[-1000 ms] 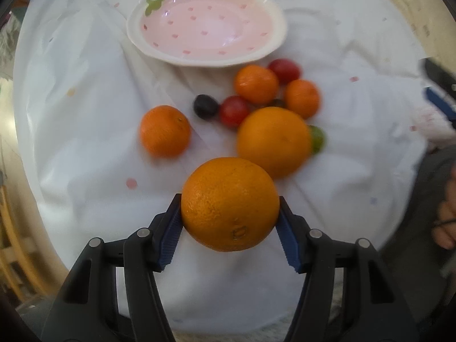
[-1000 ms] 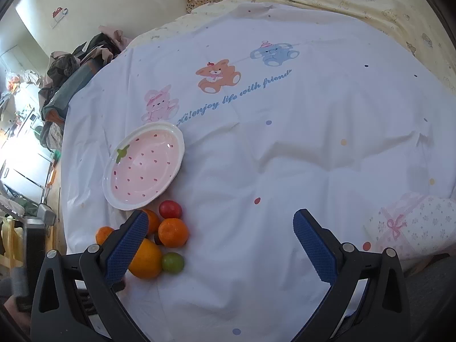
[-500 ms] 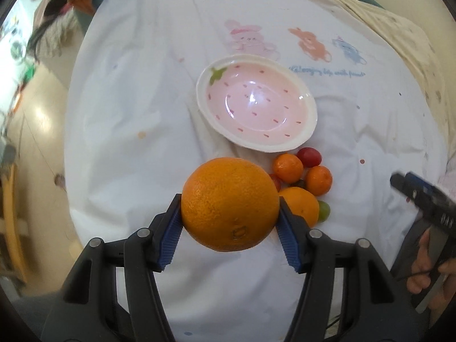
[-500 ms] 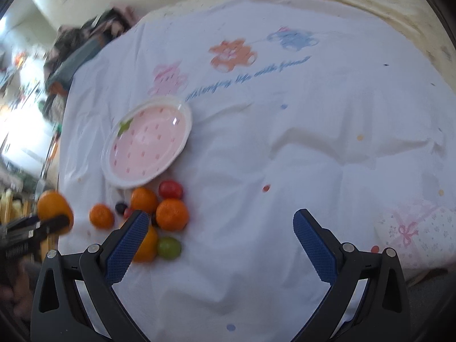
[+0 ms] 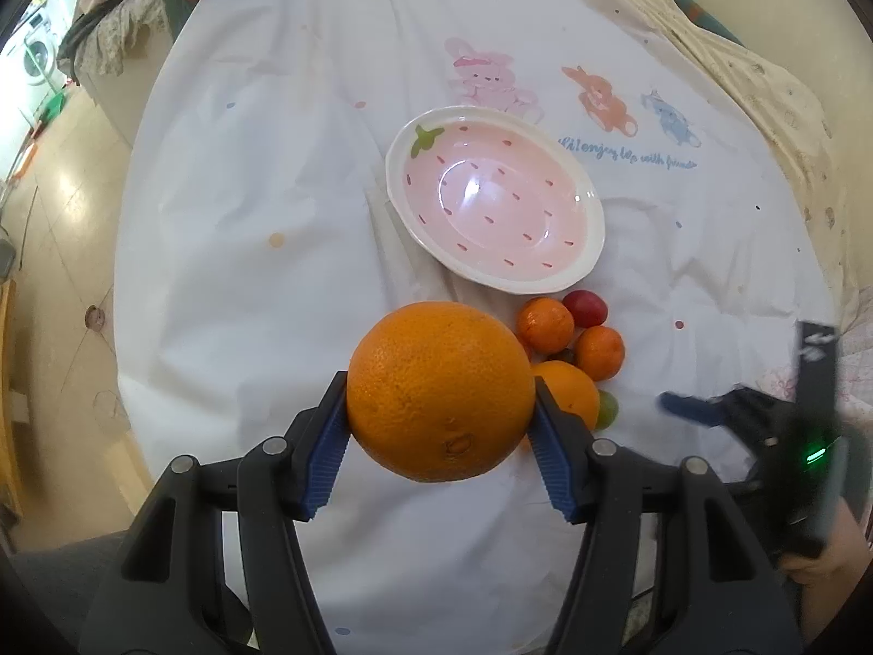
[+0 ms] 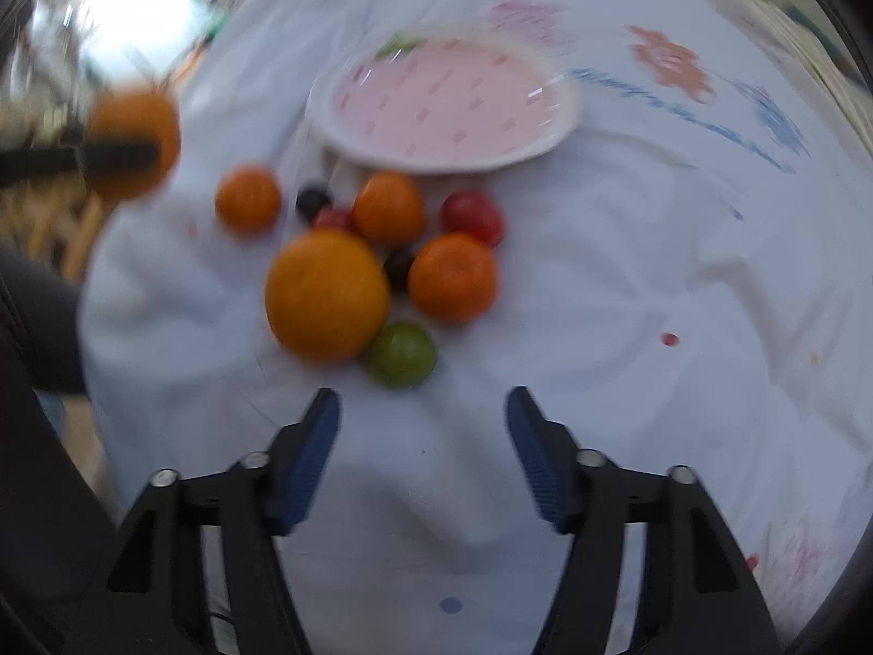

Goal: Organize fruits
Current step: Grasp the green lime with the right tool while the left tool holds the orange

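Left wrist view first: what do you see?
— The left gripper (image 5: 441,426) has its blue pads pressed on both sides of a large round orange (image 5: 441,390), held clear above the white printed cloth (image 5: 245,284).

And the dish?
— A pink strawberry-patterned ceramic bowl (image 5: 592,229) sits on the cloth beyond the orange, with nothing in it. Just beside its near rim lies a cluster: a second big orange (image 6: 326,295), three small tangerines (image 6: 452,278), a green round fruit (image 6: 402,355), red cherry tomatoes (image 6: 472,216) and dark grapes (image 6: 312,201).

Right wrist view?
— Blurred. The right gripper (image 6: 423,453) is above bare cloth just short of the green fruit; its jaws are closing, about half apart, with nothing between them.
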